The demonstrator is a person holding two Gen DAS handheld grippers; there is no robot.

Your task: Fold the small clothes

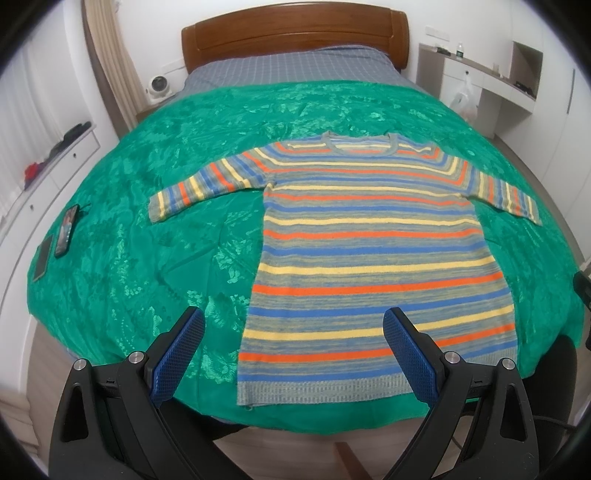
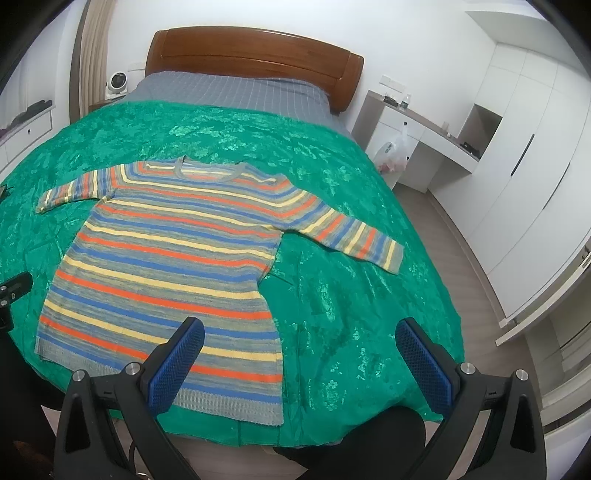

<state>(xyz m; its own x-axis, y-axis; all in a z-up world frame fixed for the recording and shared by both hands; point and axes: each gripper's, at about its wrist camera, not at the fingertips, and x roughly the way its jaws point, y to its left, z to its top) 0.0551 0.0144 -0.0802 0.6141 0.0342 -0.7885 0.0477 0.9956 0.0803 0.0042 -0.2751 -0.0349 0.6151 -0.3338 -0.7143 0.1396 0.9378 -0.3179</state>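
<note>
A striped sweater (image 1: pixel 369 243) in blue, orange, yellow and grey lies flat on the green bedspread (image 1: pixel 147 258), collar toward the headboard, both sleeves spread out sideways. In the right wrist view the same sweater (image 2: pixel 166 266) fills the left half of the bedspread (image 2: pixel 351 295). My left gripper (image 1: pixel 293 328) hovers open above the hem's left part, nothing between its blue pads. My right gripper (image 2: pixel 299 339) is open too, held above the hem's right corner and bare bedspread. Part of the left gripper (image 2: pixel 13 291) shows at the left edge of the right wrist view.
Two phones (image 1: pixel 66 229) lie on the bedspread's left edge. A wooden headboard (image 1: pixel 295 33) stands at the far end. White drawers (image 1: pixel 44 177) run along the left; a desk (image 2: pixel 424 136) with a plastic bag (image 2: pixel 395 151) and wardrobes (image 2: pixel 535 166) on the right.
</note>
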